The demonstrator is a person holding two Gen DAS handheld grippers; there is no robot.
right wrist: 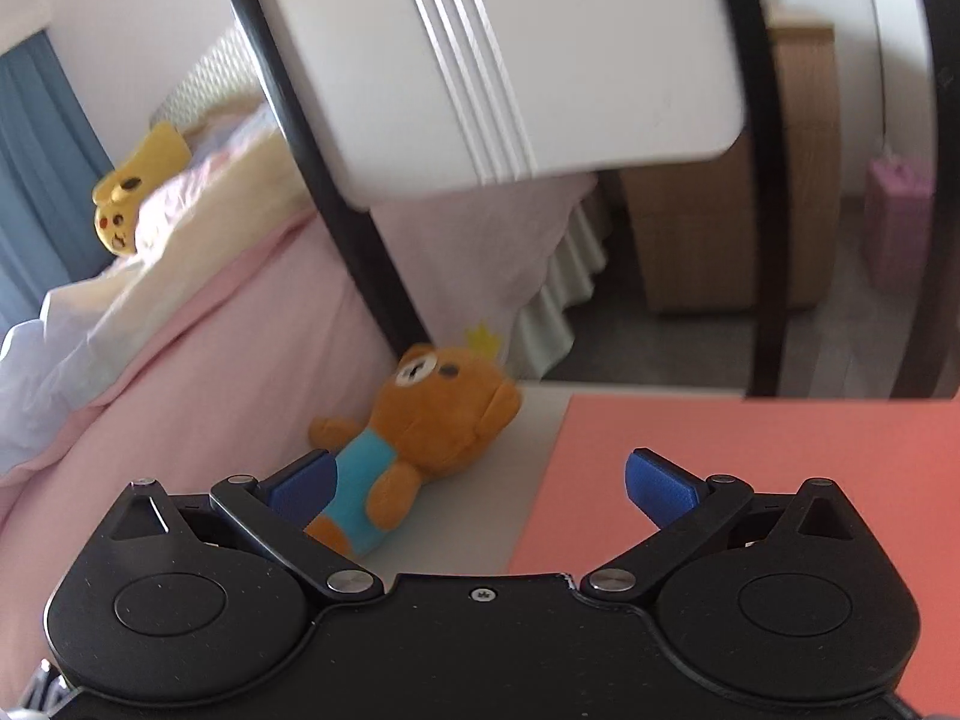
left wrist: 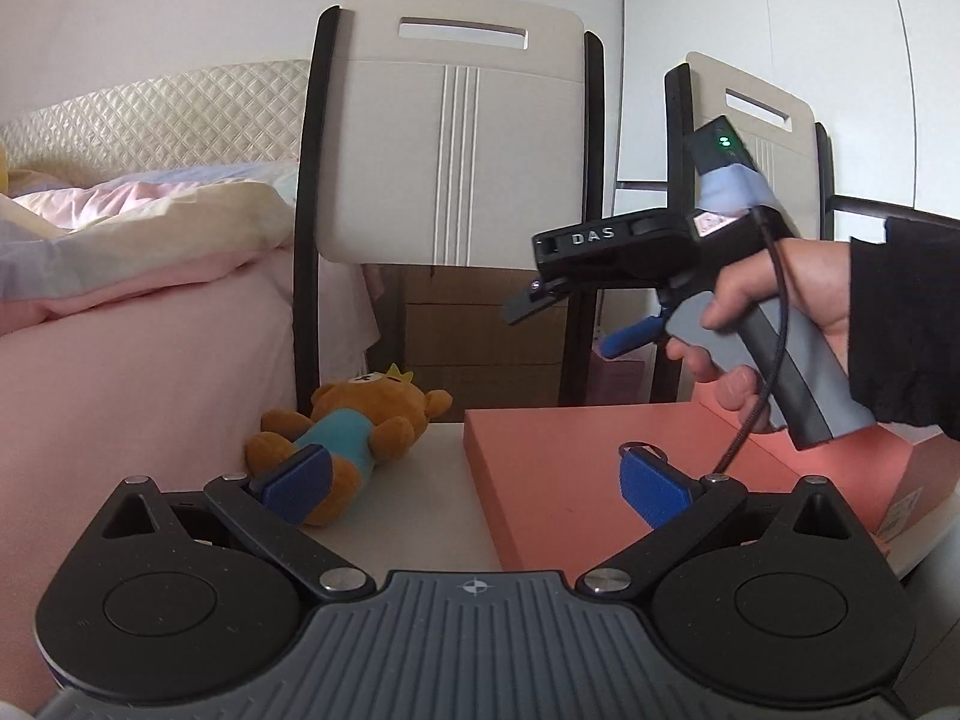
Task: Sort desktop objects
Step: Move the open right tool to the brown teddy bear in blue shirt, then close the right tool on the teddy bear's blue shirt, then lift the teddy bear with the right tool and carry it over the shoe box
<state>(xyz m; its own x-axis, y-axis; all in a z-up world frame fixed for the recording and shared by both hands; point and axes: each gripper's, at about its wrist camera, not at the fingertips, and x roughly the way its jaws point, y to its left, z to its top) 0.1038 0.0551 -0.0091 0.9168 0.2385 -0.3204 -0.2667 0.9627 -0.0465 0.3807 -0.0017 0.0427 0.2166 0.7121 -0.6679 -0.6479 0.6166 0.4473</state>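
Between my released left fingers [left wrist: 474, 492] and right fingers [right wrist: 480, 489], plush bear [left wrist: 354, 426] hugs the bench [left wrist: 420, 516] edge; a nudge could topple it.

From my left camera, my left finger pad [left wrist: 298, 483] covers the legs of the toy bear [left wrist: 351, 426], so I can't see its feet. The pink box [left wrist: 558, 480] runs off the right edge, and the label on its side is too small to read. On the right gripper [left wrist: 573, 312] only a black tip and one blue pad show from the side. In my right camera the chair back [right wrist: 480, 60] is cut off at the top and smeared.
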